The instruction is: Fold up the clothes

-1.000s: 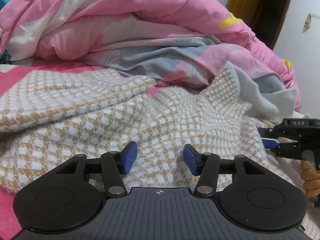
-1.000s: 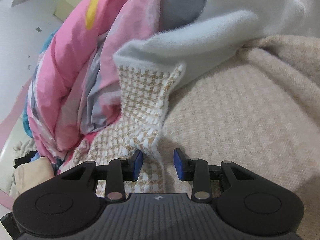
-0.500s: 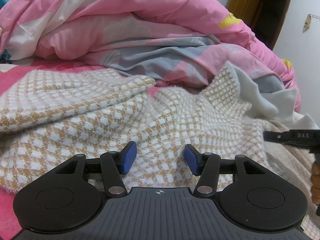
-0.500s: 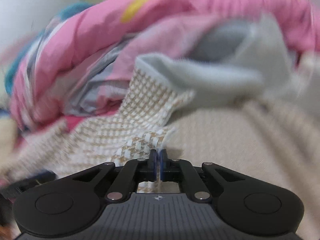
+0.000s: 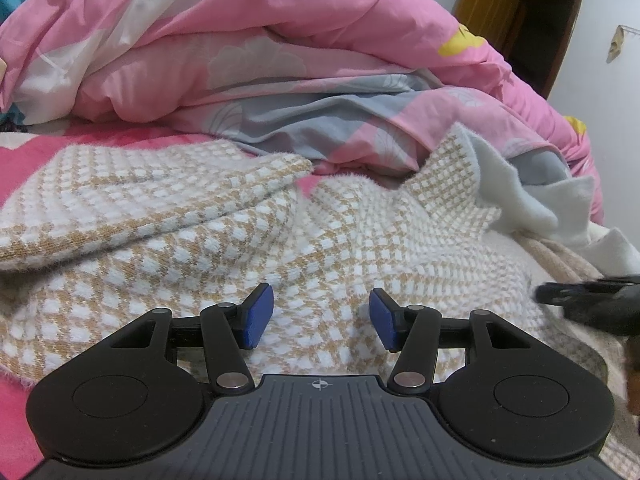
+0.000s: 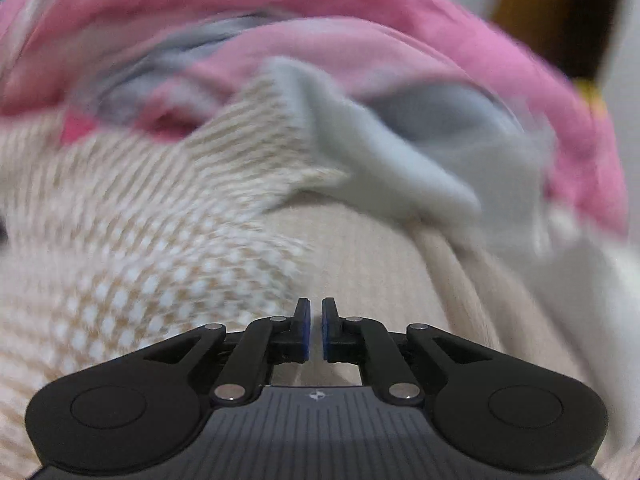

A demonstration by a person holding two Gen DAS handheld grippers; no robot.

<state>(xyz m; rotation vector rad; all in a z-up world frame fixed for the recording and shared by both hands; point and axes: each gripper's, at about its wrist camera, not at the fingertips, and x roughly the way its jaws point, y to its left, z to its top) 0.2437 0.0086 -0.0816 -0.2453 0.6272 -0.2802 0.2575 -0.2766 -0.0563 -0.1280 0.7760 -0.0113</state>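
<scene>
Fuzzy tan-and-white checked knit, the garment I am folding, lies spread across the bed in front of me, with one thick fold running from the left edge toward the middle of my left view. Its far corner stands up against the heaped pink duvet, showing a pale fleecy lining where it turns over. Under its right side lies a plain beige cloth, ribbed and paler than the check.

My left hand-held gripper hangs low over the checked knit with its blue pads spread well apart; nothing is between them, and the fabric shows through the gap. I cannot tell whether the pads brush the pile beneath.

My right hand-held gripper is over the seam where the checked garment meets the beige cloth. Its jaws stand nearly together with only a thin slit between them, and they are opening at this moment. No cloth is caught in the slit; I see the beige cloth behind it. That view is smeared, so finer detail is lost. In my left view the right hand-held gripper shows as a dark, blurred shape at the right edge, above the beige cloth.

Behind the duvet a brown door stands against a white wall.
</scene>
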